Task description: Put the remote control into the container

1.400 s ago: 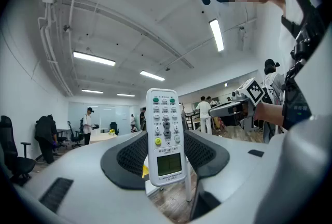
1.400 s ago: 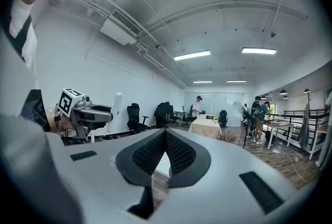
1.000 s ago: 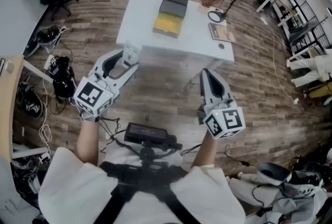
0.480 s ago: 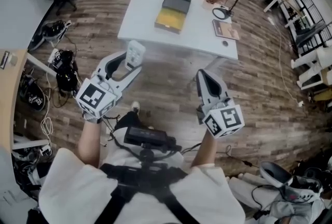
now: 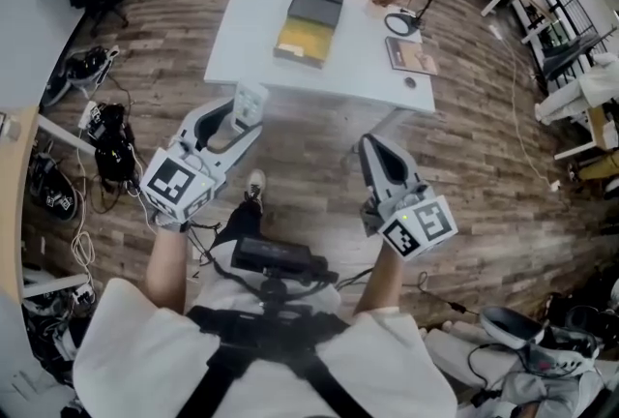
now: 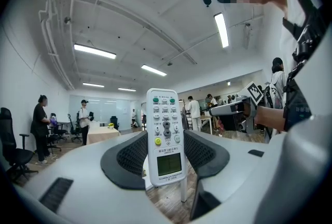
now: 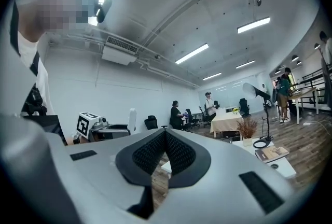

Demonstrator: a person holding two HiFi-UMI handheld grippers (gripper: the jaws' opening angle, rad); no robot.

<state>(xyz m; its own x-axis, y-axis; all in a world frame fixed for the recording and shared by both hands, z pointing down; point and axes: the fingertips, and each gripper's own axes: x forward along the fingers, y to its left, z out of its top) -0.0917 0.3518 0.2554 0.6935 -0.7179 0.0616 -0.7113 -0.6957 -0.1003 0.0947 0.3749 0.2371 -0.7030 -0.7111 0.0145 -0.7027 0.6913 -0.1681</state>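
Your remote control (image 6: 165,136) is a slim white plastic slab with rounded corners, rows of small buttons, one yellow-green button and a greyish display window low on its face. It stands upright between the fingers (image 6: 132,154) of your left gripper (image 5: 239,124). The dark, dimpled pads sit part-way apart and press on its two long edges near the display, while the button end projects past the tips. The head view shows the remote held over the wood-plank floor (image 5: 309,174), short of the near edge of the table (image 5: 242,44) and well apart from the container (image 5: 309,22). That container is a rectangular box lying on the smooth white tabletop, dark grey on its far half and yellow on its near half. A round-headed lamp (image 5: 399,22) and a book (image 5: 411,55) lie toward the table's right end. Your right gripper (image 7: 165,140) has its fingers (image 7: 180,155) closed pad to pad, the ribbed black faces meeting in a seam with nothing between them.
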